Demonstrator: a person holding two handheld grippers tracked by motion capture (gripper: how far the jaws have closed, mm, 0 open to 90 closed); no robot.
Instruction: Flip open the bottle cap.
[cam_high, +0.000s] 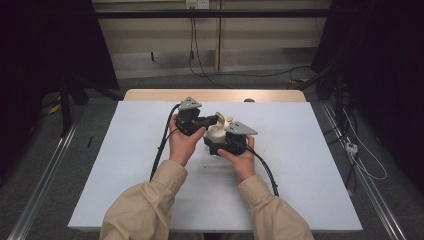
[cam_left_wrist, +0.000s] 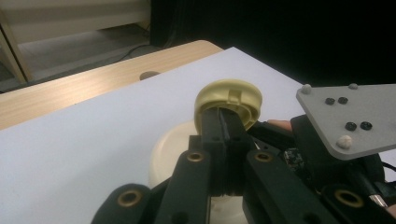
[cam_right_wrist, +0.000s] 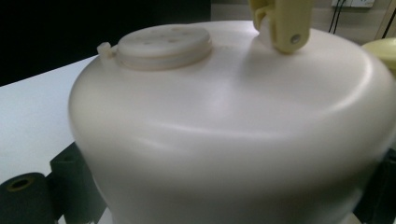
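Note:
A cream, dome-shaped container stands at the middle of the white sheet. My right gripper is shut on its body; in the right gripper view the black jaws flank the container on both sides. On its top sit a perforated round cap and a yellow hinge piece. My left gripper is shut on the rim of a round yellow lid, which is held tilted up above the container. The right gripper's grey plate is close at the right.
The white sheet covers most of the wooden table, and a bare wood strip with a small round plug runs along the far edge. Black cables trail from both grippers toward the person. Dark curtains and floor rails flank the table.

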